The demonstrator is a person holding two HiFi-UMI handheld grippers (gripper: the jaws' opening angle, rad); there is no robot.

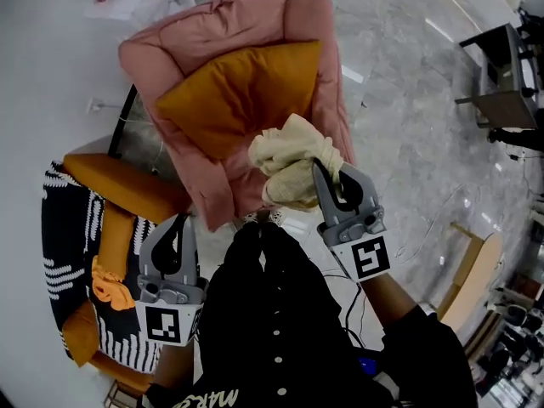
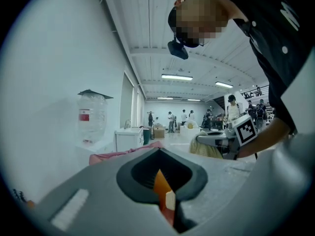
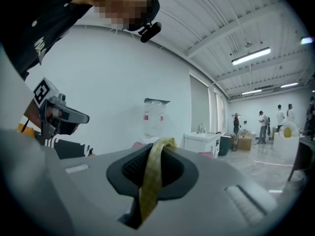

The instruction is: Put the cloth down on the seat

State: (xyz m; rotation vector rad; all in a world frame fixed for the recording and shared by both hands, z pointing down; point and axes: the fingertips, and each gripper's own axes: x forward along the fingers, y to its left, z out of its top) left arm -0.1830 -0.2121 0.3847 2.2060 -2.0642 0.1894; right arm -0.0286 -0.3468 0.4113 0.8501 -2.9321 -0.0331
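Head view, right hand-held gripper (image 1: 328, 179) clamping cloth (image 1: 287, 153), over seat (image 1: 223, 25)

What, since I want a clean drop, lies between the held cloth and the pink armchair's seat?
An orange cushion lies on the seat of the pink armchair, covering most of it. The cloth, clamped in the right gripper, is over the chair's near corner; nothing else visible intervenes.

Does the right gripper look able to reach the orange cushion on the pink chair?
Probably yes: the right gripper, shut on the cloth, is just beside the orange cushion, with nothing between them.
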